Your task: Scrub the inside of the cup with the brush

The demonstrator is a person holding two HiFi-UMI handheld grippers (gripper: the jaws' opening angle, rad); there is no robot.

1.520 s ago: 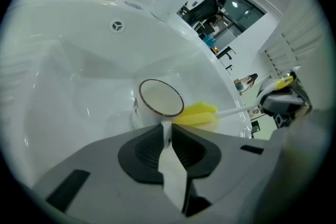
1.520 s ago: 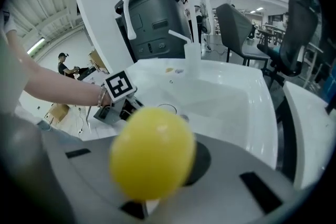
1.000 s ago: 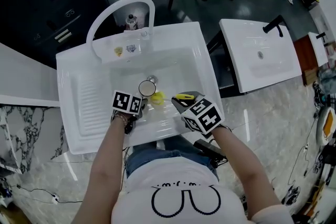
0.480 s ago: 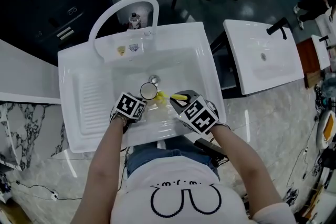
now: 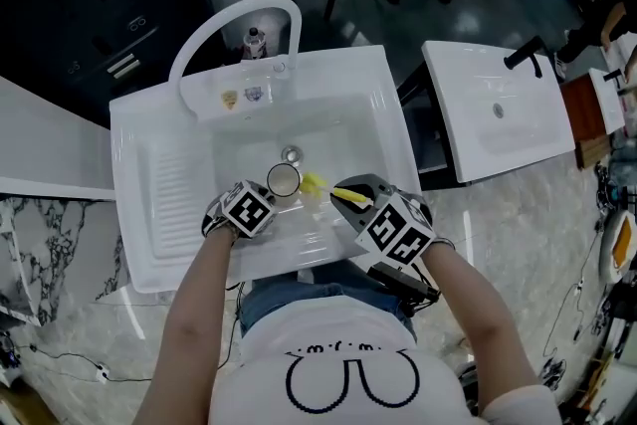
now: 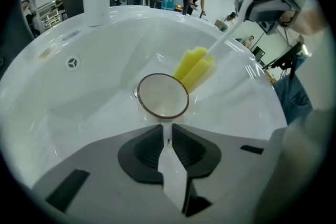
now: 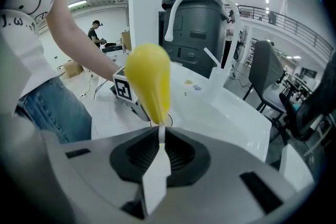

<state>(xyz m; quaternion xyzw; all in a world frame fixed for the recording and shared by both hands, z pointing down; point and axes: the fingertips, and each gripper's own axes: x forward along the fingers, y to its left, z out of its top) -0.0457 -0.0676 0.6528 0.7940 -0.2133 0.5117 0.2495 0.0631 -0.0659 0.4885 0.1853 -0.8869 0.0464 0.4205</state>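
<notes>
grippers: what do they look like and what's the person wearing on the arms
Both the left gripper and right gripper are grey shells with black ribbed jaw recesses, each bearing a white cube of black square markers. No sleeves reach the forearms.

Item count:

- Sinks: two. The large sink (image 5: 149, 129) is at centre and the small sink (image 5: 468, 144) at 3 o'clock.
- Faucets: two. One white faucet (image 5: 224, 20) and one black faucet (image 5: 523, 53).
- Drains: two, one in the large sink (image 5: 291, 154) and one in the small sink (image 5: 498, 110).
- Cup (image 5: 284, 180): one.
- Brush (image 5: 314, 184): one.
- Grippers: two, the left gripper (image 6: 164, 127) and the right gripper (image 7: 160, 129).
- Bottle (image 5: 256, 41): one, at 12 o'clock.
- Deck marks (image 5: 229, 99): two, possibly stickers.
</notes>
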